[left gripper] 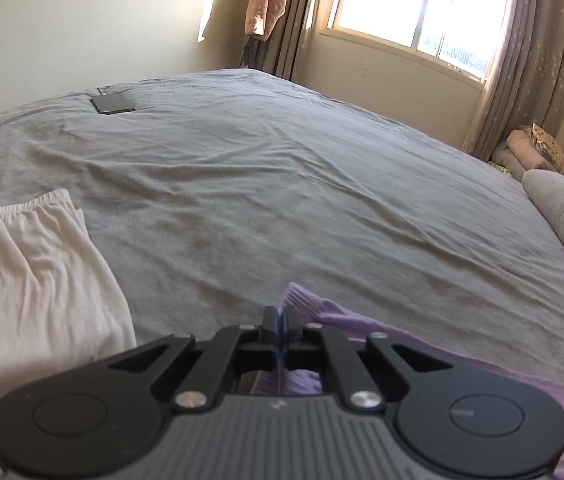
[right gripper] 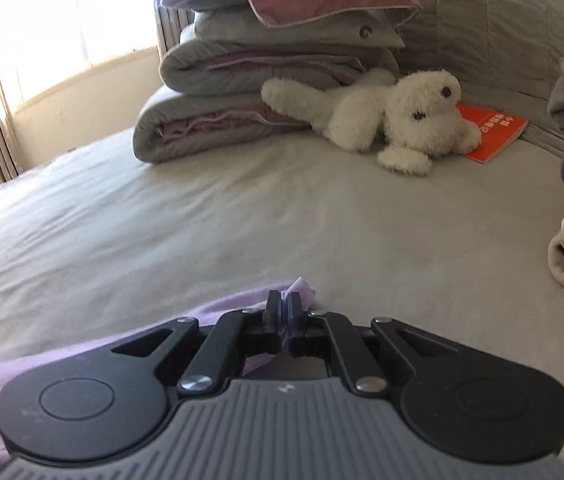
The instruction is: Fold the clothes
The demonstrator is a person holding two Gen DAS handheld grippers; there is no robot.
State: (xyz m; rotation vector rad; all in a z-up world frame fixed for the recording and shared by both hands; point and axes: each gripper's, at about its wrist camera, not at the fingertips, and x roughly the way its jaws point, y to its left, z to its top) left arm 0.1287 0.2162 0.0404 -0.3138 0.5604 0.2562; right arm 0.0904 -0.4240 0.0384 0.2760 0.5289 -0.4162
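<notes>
Together, two grippers, left (left gripper: 282,318) and right (right gripper: 282,306), pinch one lilac garment (left gripper: 361,320) between closed fingers.

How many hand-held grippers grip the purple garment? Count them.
2. The left hand-held gripper is shut on the purple garment; the right hand-held gripper is shut on another edge. Fabric below both cameras is hidden.

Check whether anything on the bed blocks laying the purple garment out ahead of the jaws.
Nothing visible does. Both the left gripper and right gripper are clamped on the purple garment, and the grey sheet directly ahead is bare.
</notes>
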